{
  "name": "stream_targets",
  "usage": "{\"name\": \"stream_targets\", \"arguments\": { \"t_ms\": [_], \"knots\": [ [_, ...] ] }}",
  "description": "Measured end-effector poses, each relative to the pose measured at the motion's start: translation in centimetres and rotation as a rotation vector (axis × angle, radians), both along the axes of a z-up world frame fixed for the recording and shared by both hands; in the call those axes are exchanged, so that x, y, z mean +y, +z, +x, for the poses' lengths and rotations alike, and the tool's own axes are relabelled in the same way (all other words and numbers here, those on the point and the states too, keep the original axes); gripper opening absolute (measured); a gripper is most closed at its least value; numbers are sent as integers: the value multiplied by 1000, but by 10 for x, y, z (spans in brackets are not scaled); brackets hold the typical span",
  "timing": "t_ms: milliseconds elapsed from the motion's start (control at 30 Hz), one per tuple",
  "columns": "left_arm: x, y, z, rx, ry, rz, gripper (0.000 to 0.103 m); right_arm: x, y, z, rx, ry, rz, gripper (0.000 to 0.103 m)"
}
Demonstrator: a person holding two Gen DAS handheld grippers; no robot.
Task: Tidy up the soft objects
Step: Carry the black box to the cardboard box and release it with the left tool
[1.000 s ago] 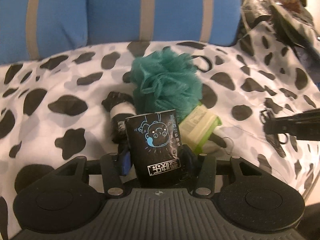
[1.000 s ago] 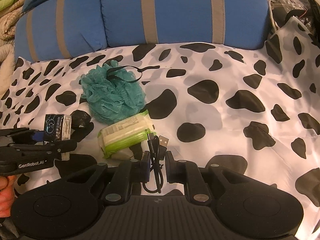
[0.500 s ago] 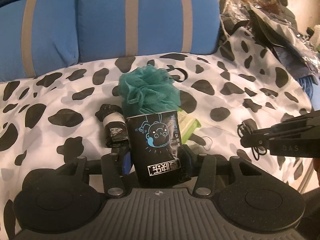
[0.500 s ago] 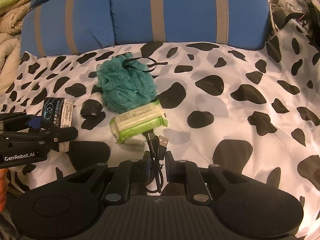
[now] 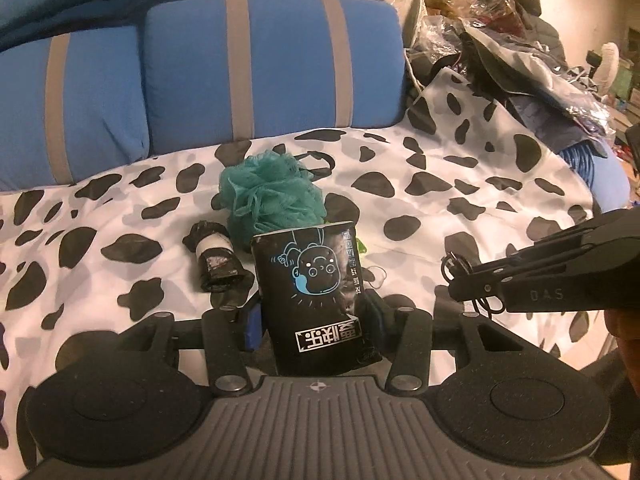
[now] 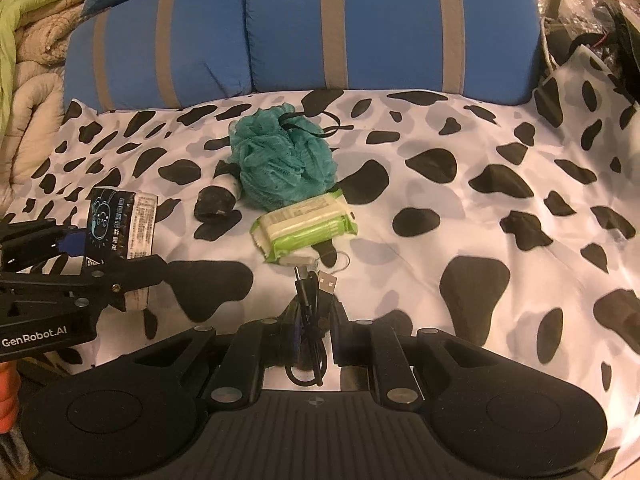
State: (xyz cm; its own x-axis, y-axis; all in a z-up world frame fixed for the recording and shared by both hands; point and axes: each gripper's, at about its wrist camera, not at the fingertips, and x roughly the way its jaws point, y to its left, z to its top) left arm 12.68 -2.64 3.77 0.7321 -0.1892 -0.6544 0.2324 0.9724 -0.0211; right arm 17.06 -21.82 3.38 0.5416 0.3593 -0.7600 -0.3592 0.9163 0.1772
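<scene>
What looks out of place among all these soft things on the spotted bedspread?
The black USB cable, pinched in the right claw, is the odd one: a cord, not a soft thing. The left claw holds a black tissue pack upside down. The teal bath pouf and green wipes pack lie bunched together.

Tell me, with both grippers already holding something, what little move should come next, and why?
Probably carry both away from the pile: the left gripper grips the black tissue pack, the right gripper pinches the black USB cable, both lifted off the spotted sheet.
</scene>
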Motion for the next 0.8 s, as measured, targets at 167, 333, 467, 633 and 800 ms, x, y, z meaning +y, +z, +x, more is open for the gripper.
{"name": "stream_targets", "arguments": {
  "t_ms": [167,333,467,633,800],
  "knots": [
    [4,-4,-9,78,34,-22,48,-1,1,-16,22,26,11,17],
    [6,-14,-18,185,58,-37,48,0,0,-32,56,58,17,17],
    [8,-22,-26,267,78,-40,48,2,-2,-44,87,72,14,17],
    [9,-30,-37,345,89,-52,48,4,-6,-57,123,84,4,17],
    [8,-33,-48,393,97,-61,48,7,-10,-68,156,91,-4,17]
  ]
}}
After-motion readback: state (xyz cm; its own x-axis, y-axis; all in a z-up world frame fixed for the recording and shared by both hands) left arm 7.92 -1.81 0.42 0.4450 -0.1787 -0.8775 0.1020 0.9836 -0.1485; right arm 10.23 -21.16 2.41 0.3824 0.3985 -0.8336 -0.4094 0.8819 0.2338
